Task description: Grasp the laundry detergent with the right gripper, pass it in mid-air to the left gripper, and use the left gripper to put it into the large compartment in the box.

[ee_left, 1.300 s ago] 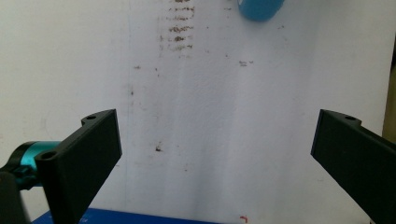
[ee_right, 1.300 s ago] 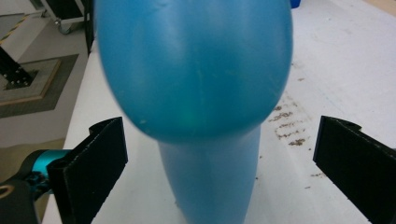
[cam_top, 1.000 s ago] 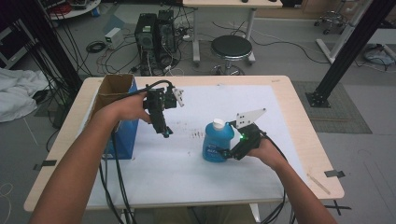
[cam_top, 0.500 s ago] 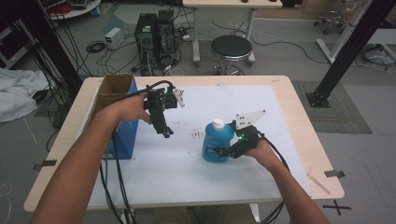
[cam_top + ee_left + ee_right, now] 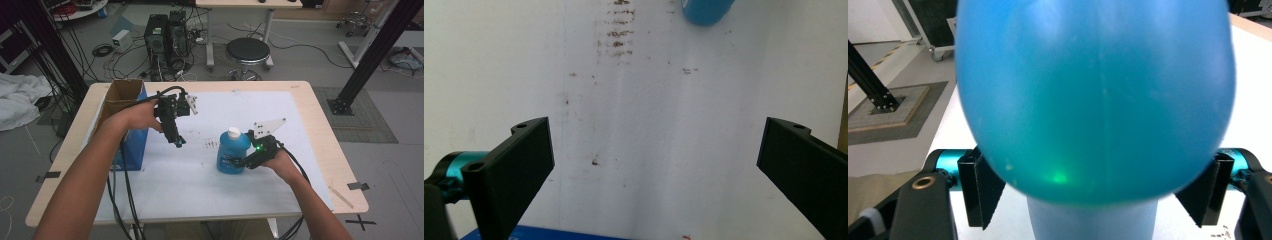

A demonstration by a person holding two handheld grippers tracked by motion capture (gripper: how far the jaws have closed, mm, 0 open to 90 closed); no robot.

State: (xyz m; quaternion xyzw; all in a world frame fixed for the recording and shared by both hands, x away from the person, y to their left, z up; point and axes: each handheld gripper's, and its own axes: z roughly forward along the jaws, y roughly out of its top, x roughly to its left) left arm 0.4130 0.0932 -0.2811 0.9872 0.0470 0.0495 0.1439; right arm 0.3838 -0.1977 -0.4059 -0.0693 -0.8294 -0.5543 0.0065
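Shifted slightly toward 5 o'clock since a second ago: left gripper point(image 5: 176, 139), jaws now pointing down over white table cover point(image 5: 200, 200). Unmoved over that second: blue bottle point(image 5: 232, 156) with white cap point(image 5: 234, 133), and right gripper point(image 5: 241, 162).

Held above the sheet by left hand point(image 5: 137, 116), at about 9 o'clock from the bottle and well apart from it. Seen in the left gripper view point(image 5: 651, 165): jaws spread wide, nothing between them, stained white sheet below, rounded blue edge of the bottle point(image 5: 705, 11) at 12 o'clock.

Standing upright near table centre, slightly toward 3 o'clock: the bottle, on the white cover. Pressed against its lower body from the 3 o'clock side: right gripper, held by right hand point(image 5: 281, 162), green light glowing on its housing, grey three-cornered plate point(image 5: 267, 127) tilted up above it. Seen in the right gripper view point(image 5: 1095, 200): one black jaw at each flank of the bottle point(image 5: 1095, 95), pinching its narrower lower part, green glint reflected on the plastic.

Sitting at 9 o'clock on the table, touching the left forearm's far side: open cardboard box point(image 5: 122, 95) with blue front face. Beyond the table at 12 o'clock, on the floor: black round stool point(image 5: 247, 50) and computer towers point(image 5: 165, 35) amid cables. Lying at 9 o'clock on the floor: white cloth point(image 5: 20, 97).
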